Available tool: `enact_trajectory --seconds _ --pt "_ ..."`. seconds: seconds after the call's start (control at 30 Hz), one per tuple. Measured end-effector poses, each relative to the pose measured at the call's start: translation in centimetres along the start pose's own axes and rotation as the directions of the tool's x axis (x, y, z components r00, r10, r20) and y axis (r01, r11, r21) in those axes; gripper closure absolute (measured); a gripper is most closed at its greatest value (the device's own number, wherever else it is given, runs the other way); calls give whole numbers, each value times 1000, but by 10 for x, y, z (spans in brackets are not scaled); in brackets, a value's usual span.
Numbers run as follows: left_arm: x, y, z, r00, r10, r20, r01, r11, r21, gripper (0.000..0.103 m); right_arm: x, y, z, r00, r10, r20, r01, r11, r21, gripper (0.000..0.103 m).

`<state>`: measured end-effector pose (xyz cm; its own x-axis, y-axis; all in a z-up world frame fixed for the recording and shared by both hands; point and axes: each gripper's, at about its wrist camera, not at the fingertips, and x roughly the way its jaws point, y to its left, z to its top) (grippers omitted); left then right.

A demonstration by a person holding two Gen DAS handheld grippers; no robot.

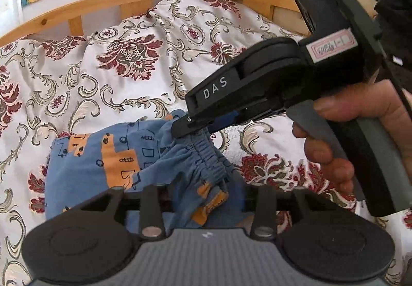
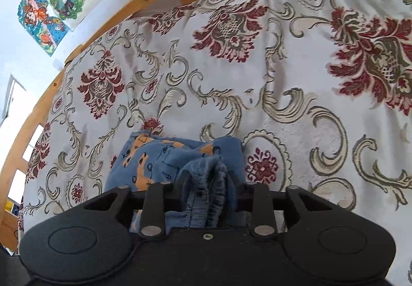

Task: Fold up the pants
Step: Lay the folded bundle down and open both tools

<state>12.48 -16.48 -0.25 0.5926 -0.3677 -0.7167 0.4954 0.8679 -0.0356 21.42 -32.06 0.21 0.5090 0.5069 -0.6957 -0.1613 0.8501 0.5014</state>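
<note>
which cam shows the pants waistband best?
Left wrist: the elastic waistband of the pants is seen side-on with its gathers, pinched by the right tool. Right wrist shows only a bunched bit of it between its own tool's fingers.

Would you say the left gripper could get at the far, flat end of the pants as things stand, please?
Probably yes: the left gripper seems to hold bunched cloth near the waistband, and the pants lie flat beyond it on the bedspread, nothing covering them. The right gripper sits off to the side.
</note>
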Motion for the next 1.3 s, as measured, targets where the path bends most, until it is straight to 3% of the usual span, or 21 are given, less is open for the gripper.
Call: enact_trajectory --seconds 0.07,0.2,0.23,0.33,0.4,0.67,0.87,1.03,1.3 --pt "-5 4 0 1000 -16 14 16 1000 -17 37 -4 -1 -1 1000 -19 15 20 1000 -1 59" --pt "-21 17 -3 997 -40 59 42 998 -40 11 -15 -4 -3 997 -59 57 58 998 15 28" --pt "-27 22 -5 997 -36 74 40 998 -51 7 -18 -5 -4 995 -69 71 68 998 18 24" --pt "-43 44 -13 994 -3 110 15 994 -109 0 -29 0 -11 982 -138 126 140 990 -4 10" --pt "-50 62 -18 992 50 117 -30 985 -169 0 -35 10 -20 960 -209 184 223 973 -56 2" --pt "-63 129 -36 964 254 83 -205 903 -379 0 -30 64 -69 872 -344 349 429 879 -206 1" --pt "-57 142 -38 955 287 76 -240 896 -373 0 -11 91 -89 805 -439 399 555 795 -246 1" --pt "-46 140 -49 958 283 54 -243 895 -375 0 0 98 -96 774 -475 418 603 755 -257 1" --pt "-31 144 -71 948 316 -27 -303 879 -368 0 5 85 -111 762 -535 365 635 729 -255 1"
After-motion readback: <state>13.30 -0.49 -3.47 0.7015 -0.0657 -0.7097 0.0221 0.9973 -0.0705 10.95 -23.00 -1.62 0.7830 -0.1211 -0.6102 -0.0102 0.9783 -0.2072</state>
